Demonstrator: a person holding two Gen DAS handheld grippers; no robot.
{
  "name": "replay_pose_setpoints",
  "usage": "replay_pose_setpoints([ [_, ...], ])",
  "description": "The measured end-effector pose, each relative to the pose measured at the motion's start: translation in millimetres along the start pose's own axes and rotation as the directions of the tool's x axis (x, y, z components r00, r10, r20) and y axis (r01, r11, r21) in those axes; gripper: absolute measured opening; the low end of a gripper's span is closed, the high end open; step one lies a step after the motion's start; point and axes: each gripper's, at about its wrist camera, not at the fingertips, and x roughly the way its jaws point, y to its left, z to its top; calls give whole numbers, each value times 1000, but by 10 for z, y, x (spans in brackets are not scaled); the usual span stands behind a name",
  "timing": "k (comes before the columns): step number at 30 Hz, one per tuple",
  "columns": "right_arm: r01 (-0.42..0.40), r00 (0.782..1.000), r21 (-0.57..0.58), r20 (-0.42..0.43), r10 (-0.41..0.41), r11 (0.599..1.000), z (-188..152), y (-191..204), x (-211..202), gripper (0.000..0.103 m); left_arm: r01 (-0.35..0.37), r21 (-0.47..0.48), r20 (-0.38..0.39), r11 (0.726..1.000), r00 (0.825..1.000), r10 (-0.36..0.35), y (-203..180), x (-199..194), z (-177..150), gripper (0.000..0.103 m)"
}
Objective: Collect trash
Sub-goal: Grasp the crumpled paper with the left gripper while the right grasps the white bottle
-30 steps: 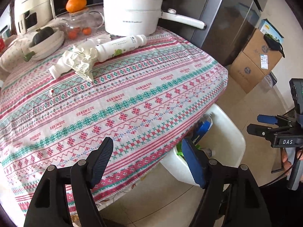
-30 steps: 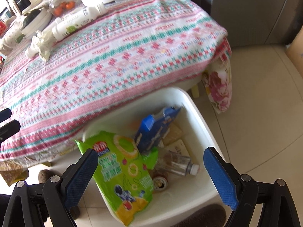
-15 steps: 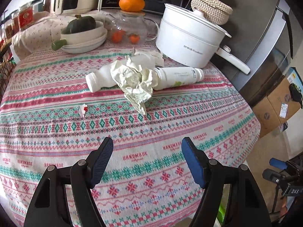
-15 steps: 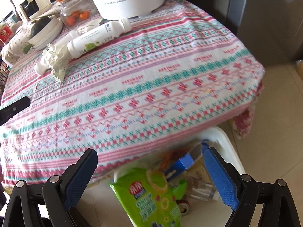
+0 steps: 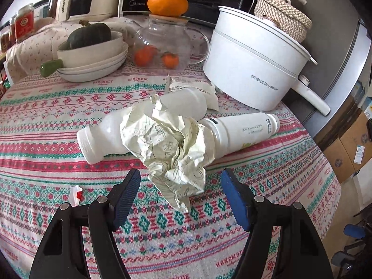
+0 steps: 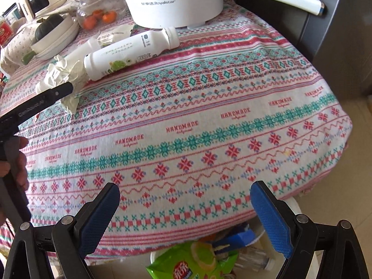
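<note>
Trash on the table (image 5: 267, 181) is now close ahead in the left wrist view: a second ago this camera looked across the table edge at the white bin, and now the left hand-held gripper (image 5: 180, 193) hangs just short of the crumpled paper (image 5: 169, 148), its jaws fairly wide but closing, with only the paper's lower tip between them and no pad touching it. Two white bottles lie under and behind the paper, the unlabelled bottle (image 5: 102, 137) to the left. The pickup looks about to begin. The white pot (image 5: 251, 69) reads "Royalstar", the cloth "HANDMADE", an appliance behind "Midea".

In the right wrist view, the right hand-held gripper (image 6: 184, 211) has come from above the bin (image 6: 293, 205) to over the table edge, jaws wide and empty. The labelled bottle (image 6: 130, 51) lies well ahead; a green snack bag (image 6: 193, 265) sits in the bin.
</note>
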Motion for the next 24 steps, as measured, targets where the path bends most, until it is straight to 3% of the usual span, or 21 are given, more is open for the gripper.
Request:
replay_pose_setpoints([
  [2,-8,1000,14,-3,8,1000,42,0,24,94,16,-27,1,1000,1000,-16,57,67,15,64],
  [3,-11,1000,23,-1,11,1000,65,-2,35,94,26,-41,-7,999,1000,-27,79,104,15,53],
  [6,-17,1000,44,10,16,999,115,7,46,94,53,-69,-33,996,998,-55,102,163,-10,35],
  [12,-10,1000,52,18,9,999,136,40,102,94,56,-15,-26,998,998,-56,48,-100,-23,29],
  [18,30,998,44,61,-33,999,195,180,137,94,11,69,-43,998,999,-9,156,-502,-83,28],
  [24,-31,990,84,137,20,996,485,570,307,94,-43,83,-48,996,998,47,429,-885,-117,28],
])
